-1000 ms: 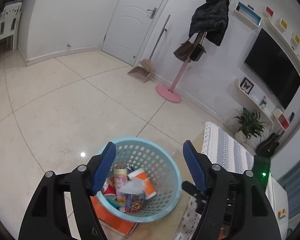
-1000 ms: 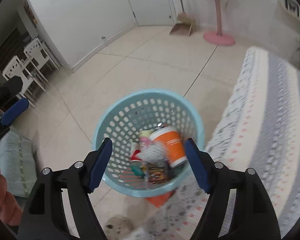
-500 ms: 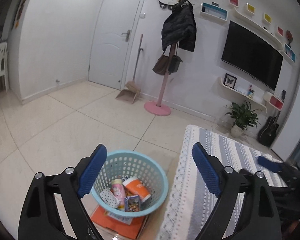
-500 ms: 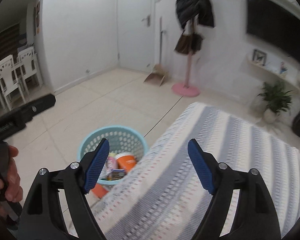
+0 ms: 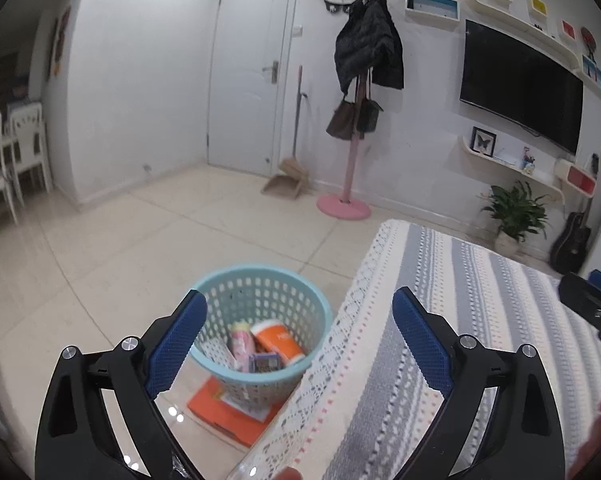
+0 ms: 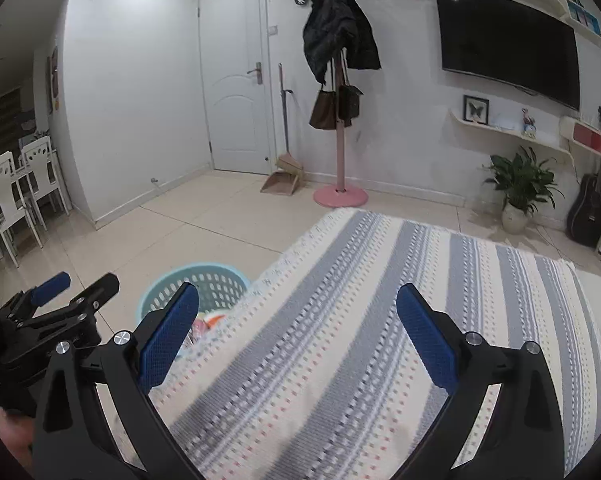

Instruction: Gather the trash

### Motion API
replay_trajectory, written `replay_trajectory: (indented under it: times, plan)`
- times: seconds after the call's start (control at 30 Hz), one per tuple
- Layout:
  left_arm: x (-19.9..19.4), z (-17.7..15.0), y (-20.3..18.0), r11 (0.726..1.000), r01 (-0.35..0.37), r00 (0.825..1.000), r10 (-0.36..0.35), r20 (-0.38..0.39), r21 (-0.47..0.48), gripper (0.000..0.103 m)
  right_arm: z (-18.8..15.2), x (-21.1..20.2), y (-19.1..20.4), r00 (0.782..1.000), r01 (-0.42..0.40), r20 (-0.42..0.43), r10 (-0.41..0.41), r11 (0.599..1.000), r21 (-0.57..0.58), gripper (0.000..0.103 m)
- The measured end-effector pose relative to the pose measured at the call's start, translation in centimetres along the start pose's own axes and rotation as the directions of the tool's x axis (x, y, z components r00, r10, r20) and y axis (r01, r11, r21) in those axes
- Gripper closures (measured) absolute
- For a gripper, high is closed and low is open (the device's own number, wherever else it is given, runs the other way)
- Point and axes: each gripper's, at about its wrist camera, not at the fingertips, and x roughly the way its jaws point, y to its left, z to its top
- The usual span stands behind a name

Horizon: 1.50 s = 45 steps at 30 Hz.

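Both tongs are seen opening wide, nothing gripped: left gripper point(image 5: 299, 312), right gripper point(image 6: 298, 308). Light-blue perforated basket point(image 5: 260, 280) is found just beyond the left gripper's left finger, upright on the floor, mouth up, with an orange cup point(image 5: 278, 342), pink bottle point(image 5: 242, 342) and wrappers inside. Striped tablecloth point(image 6: 380, 320) lies under the right gripper.

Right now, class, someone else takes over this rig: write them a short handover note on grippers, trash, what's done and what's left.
Left gripper: jaws opening, nothing between them.
Right gripper: jaws opening, nothing between them.
Trash: an orange cup, a pink bottle and a small packet lie in the blue basket on the floor beside the table.
Done: those pieces are binned.
Left: the striped tablecloth shows no trash in view; check elsewhere.
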Motion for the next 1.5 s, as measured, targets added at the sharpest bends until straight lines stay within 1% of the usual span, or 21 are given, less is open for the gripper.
replay_trajectory:
  times: [0.03, 0.13, 0.17, 0.27, 0.4, 0.5, 0.57, 0.67, 0.73, 0.77, 0.83, 0.9, 0.97, 1.0, 1.1, 1.23, 1.37, 1.5]
  plan:
    - [0.3, -0.3, -0.4, 1.0, -0.01, 1.0, 0.01, -0.002, 0.001, 0.011, -0.3, -0.1, -0.4, 1.0, 0.009, -0.003, -0.009, 1.0, 0.0, 0.008]
    - [0.9, -0.8, -1.2, 1.0, 0.013, 0.999, -0.013, -0.037, -0.002, 0.011, -0.9, -0.4, -0.9, 0.999, 0.043, 0.008, -0.043, 0.999, -0.015, 0.008]
    - [1.0, -0.9, -1.4, 1.0, 0.015, 0.999, -0.015, -0.037, 0.003, 0.011, -1.1, -0.4, -0.9, 0.998, 0.058, 0.012, -0.058, 0.998, -0.024, 0.008]
    - [1.2, -0.9, -1.8, 1.0, 0.004, 1.0, -0.003, -0.03, 0.018, 0.011, -1.8, -0.2, -0.7, 0.997, 0.078, 0.012, -0.077, 0.996, -0.047, 0.008]
    - [1.1, -0.7, -1.6, 1.0, 0.001, 1.0, -0.001, -0.021, -0.005, 0.011, -2.1, 0.3, 0.0, 0.996, 0.085, -0.003, -0.085, 0.994, -0.063, 0.008]
    - [0.8, -0.6, -1.4, 1.0, 0.005, 1.0, -0.005, -0.015, -0.023, 0.011, -2.0, 0.2, 0.6, 0.995, 0.104, 0.014, -0.104, 0.992, -0.075, 0.008]
    - [0.6, -0.4, -1.4, 1.0, 0.006, 1.0, -0.006, -0.005, -0.024, 0.01, -2.0, -0.1, 1.1, 0.992, 0.12, 0.041, -0.117, 0.989, -0.087, 0.008]
    - [0.3, -0.4, -1.3, 1.0, -0.03, 0.999, 0.03, 0.026, 0.001, 0.008, -2.1, -0.3, 1.8, 0.991, 0.123, 0.068, -0.116, 0.987, -0.106, 0.008]
    - [0.2, -0.3, -1.1, 0.999, -0.033, 0.999, 0.033, 0.031, 0.011, 0.008, -2.3, -0.4, 2.2, 0.989, 0.127, 0.094, -0.117, 0.987, -0.101, 0.008]
    - [0.3, -0.2, -1.0, 0.999, -0.033, 0.999, 0.033, 0.028, 0.009, 0.008, -2.4, -0.4, 2.2, 0.989, 0.119, 0.099, -0.111, 0.99, -0.08, 0.008]
    - [0.7, -0.1, -0.4, 0.999, -0.034, 0.999, 0.034, 0.002, -0.01, 0.008, -2.3, -0.2, 2.0, 0.991, 0.102, 0.093, -0.097, 0.994, -0.05, 0.008]
    - [1.4, -0.2, 0.3, 0.999, -0.039, 0.999, 0.038, -0.034, -0.032, 0.008, -2.2, 0.0, 1.9, 0.991, 0.104, 0.091, -0.101, 0.994, -0.029, 0.008]
    - [2.0, -0.3, 0.9, 0.997, -0.059, 0.997, 0.056, -0.061, -0.041, 0.008, -2.1, 0.2, 1.8, 0.992, 0.1, 0.08, -0.098, 0.995, -0.017, 0.008]
    - [2.0, -0.5, 1.1, 0.997, -0.064, 0.996, 0.061, -0.062, -0.044, 0.008, -2.1, 0.2, 1.9, 0.993, 0.096, 0.076, -0.094, 0.995, -0.015, 0.008]
    - [1.9, -0.3, 1.4, 0.996, -0.08, 0.996, 0.077, -0.053, -0.042, 0.008, -2.3, 0.3, 2.1, 0.992, 0.103, 0.076, -0.101, 0.994, -0.022, 0.008]
    - [1.4, -0.2, 1.6, 0.996, -0.081, 0.996, 0.079, -0.046, -0.045, 0.008, -2.3, 0.7, 2.4, 0.994, 0.094, 0.058, -0.092, 0.995, -0.034, 0.008]
    - [1.1, -0.1, 1.3, 0.995, -0.095, 0.995, 0.094, -0.034, -0.034, 0.008, -2.2, 0.6, 2.4, 0.993, 0.104, 0.067, -0.102, 0.994, -0.033, 0.008]
    - [1.1, -0.1, 1.1, 0.995, -0.094, 0.995, 0.093, -0.033, -0.027, 0.008, -2.2, 0.6, 2.1, 0.989, 0.125, 0.084, -0.124, 0.992, -0.013, 0.008]
